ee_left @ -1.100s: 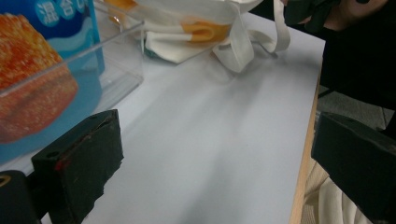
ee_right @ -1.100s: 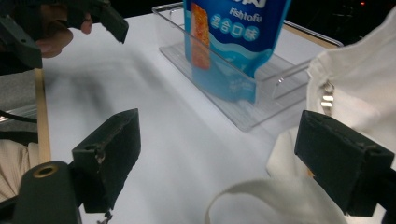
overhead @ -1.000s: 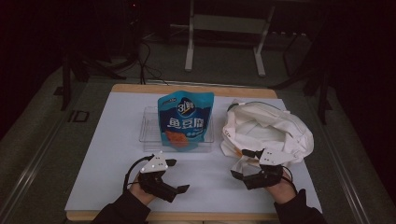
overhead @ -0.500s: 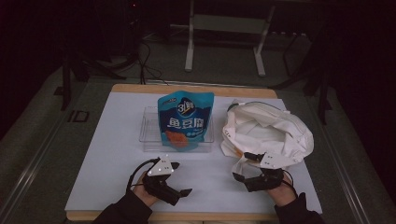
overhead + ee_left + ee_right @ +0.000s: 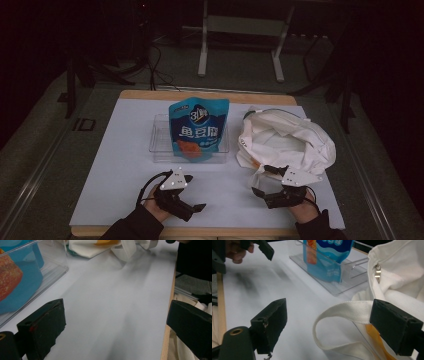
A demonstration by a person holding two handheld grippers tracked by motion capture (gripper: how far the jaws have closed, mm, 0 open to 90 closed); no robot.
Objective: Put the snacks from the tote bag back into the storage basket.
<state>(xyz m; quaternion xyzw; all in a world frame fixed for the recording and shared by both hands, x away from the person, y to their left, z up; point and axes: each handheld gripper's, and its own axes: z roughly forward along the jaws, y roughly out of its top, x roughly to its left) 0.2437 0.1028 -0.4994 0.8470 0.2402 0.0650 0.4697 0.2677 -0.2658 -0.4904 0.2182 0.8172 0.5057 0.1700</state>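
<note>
A blue plastic snack pouch (image 5: 199, 128) stands propped upright in a clear rectangular plastic tray (image 5: 160, 145) at the middle of the white-covered desk (image 5: 115, 165), its printed face toward the person, probably so it is easy to reach. Just beside the tray lies a crumpled white canvas tote bag (image 5: 292, 137), mouth gaping. The left gripper (image 5: 192, 207) rests near the desk's front edge, fingers spread and empty. The right gripper (image 5: 337, 322), fingers likewise apart, straddles the bag's looped white strap (image 5: 337, 308), seemingly lined up to take it.

left claw (image 5: 199, 206): jaws wide apart, holding nothing | right claw (image 5: 260, 181): jaws wide apart, holding nothing
</note>
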